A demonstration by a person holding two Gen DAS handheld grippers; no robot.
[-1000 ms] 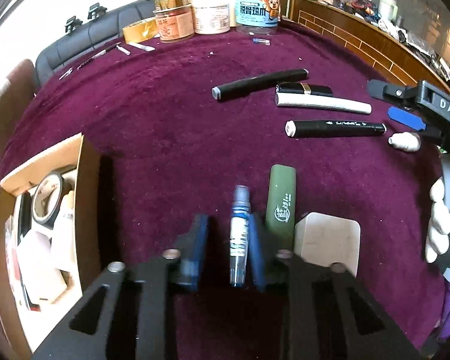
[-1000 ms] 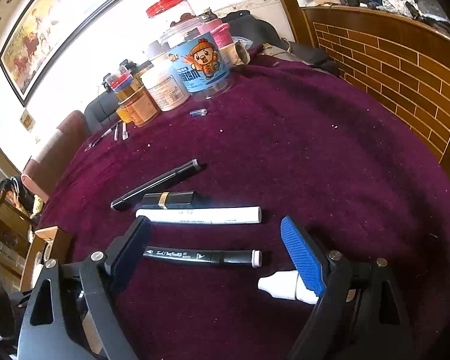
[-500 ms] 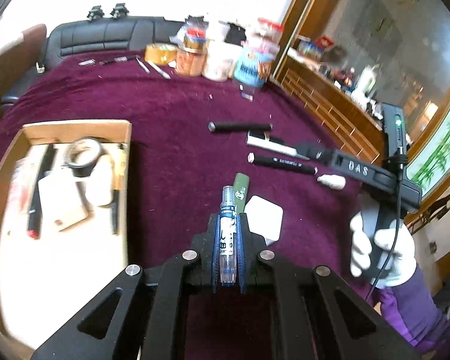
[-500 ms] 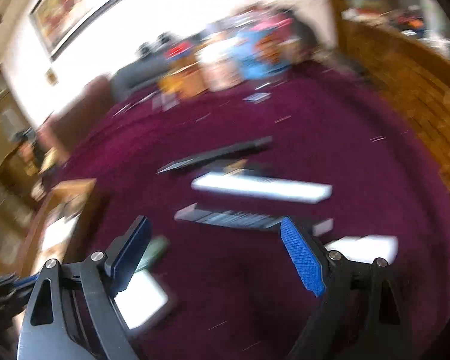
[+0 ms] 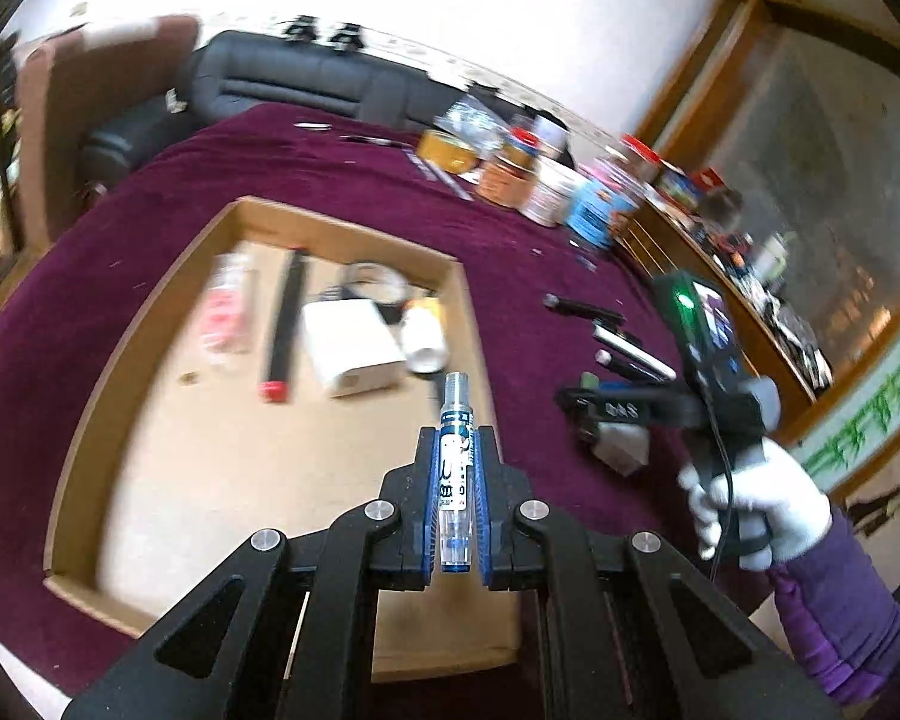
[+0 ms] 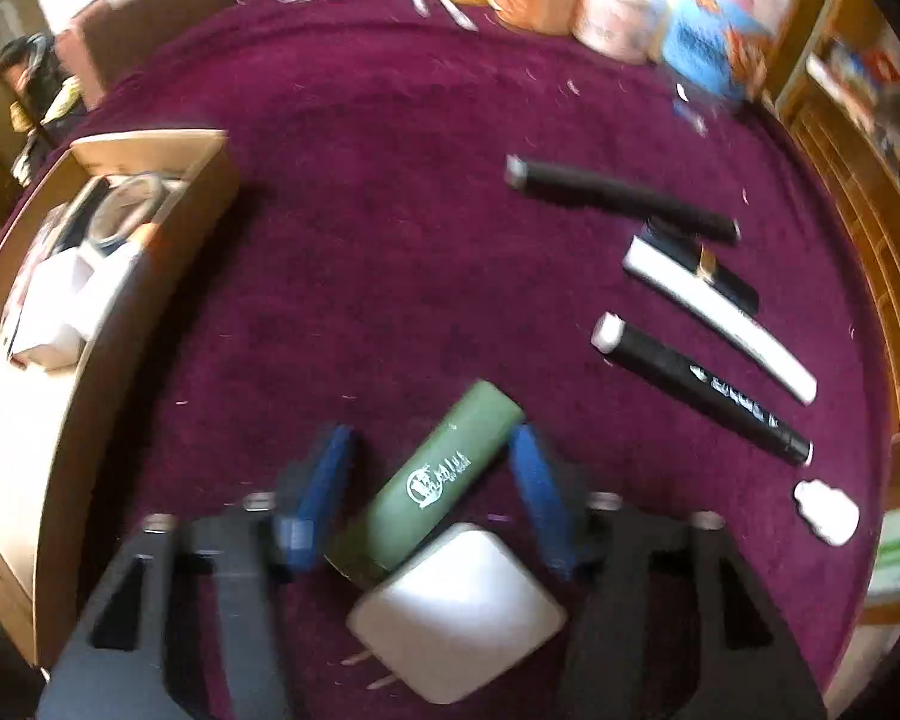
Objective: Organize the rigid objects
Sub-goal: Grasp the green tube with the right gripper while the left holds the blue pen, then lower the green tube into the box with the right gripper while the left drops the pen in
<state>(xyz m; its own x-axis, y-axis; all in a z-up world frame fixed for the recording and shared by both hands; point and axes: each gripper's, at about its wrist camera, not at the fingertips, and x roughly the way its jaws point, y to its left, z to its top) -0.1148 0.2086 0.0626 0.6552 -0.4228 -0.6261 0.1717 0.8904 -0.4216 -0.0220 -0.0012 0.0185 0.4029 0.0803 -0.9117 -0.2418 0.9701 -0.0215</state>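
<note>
My left gripper is shut on a blue and clear pen, held in the air over the right side of the open cardboard box. A green tube lies slanted on the purple cloth between the blue pads of my right gripper. Its jaws are closing; a gap shows at the left pad. A white charger touches the tube's near end. In the left wrist view the right gripper hangs low over the cloth, held by a gloved hand.
To the right lie a black pen, a short black tube with a gold band, a white marker, a black marker and a small white piece. Jars stand at the back. The box holds tape, a white block and pens.
The left gripper shut on the pen, lifted it off the cloth and carried it left over the box. The right gripper swung from the markers to the green tube and its jaws narrowed.
</note>
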